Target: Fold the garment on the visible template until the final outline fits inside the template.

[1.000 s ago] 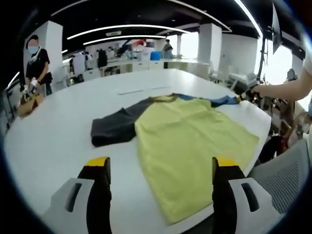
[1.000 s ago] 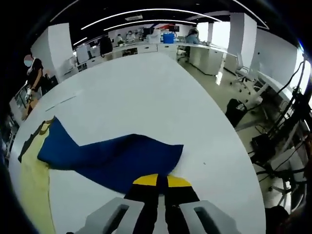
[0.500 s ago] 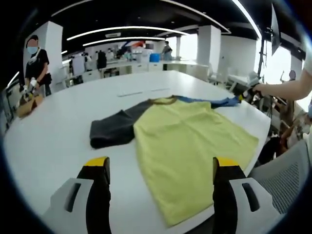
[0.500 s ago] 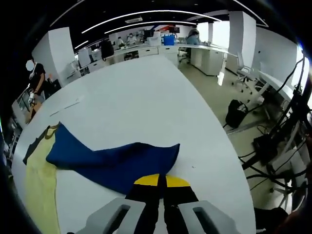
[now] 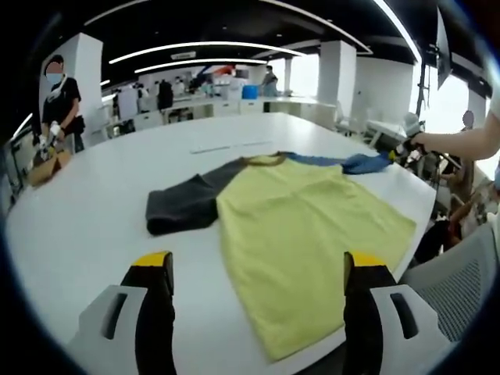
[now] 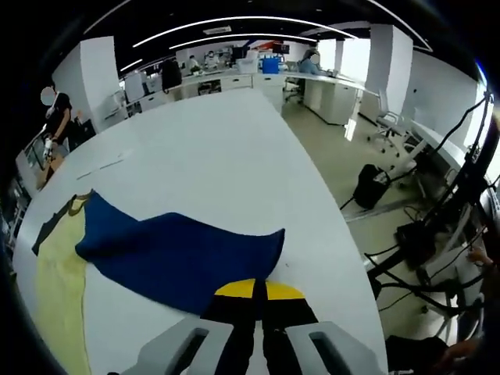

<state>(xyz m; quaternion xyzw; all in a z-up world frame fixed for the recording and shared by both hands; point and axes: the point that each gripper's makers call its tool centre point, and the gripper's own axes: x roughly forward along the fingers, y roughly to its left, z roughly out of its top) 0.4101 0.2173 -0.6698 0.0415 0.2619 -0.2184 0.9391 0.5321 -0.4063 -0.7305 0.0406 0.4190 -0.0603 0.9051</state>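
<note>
A T-shirt lies flat on the white table (image 5: 86, 211), with a yellow body (image 5: 301, 234), a dark grey sleeve (image 5: 181, 205) and a blue sleeve (image 5: 355, 162). My left gripper (image 5: 259, 262) is open, its jaws held above the near part of the shirt with nothing between them. My right gripper (image 6: 254, 289) is shut on the cuff edge of the blue sleeve (image 6: 176, 250), which stretches out from the yellow body (image 6: 55, 289). In the left gripper view the right gripper (image 5: 402, 146) sits at the sleeve's far end, with a person's arm (image 5: 461, 142) behind it.
Thin tape marks (image 5: 209, 147) lie on the table beyond the collar. A person in black (image 5: 58, 98) stands at the far left. A grey chair (image 5: 461, 281) is at the table's near right edge. Past the table edge (image 6: 336, 226), bags and cables (image 6: 422, 234) are on the floor.
The blue sleeve has spread wider and flatter under the right gripper's pull. The left gripper has barely moved.
</note>
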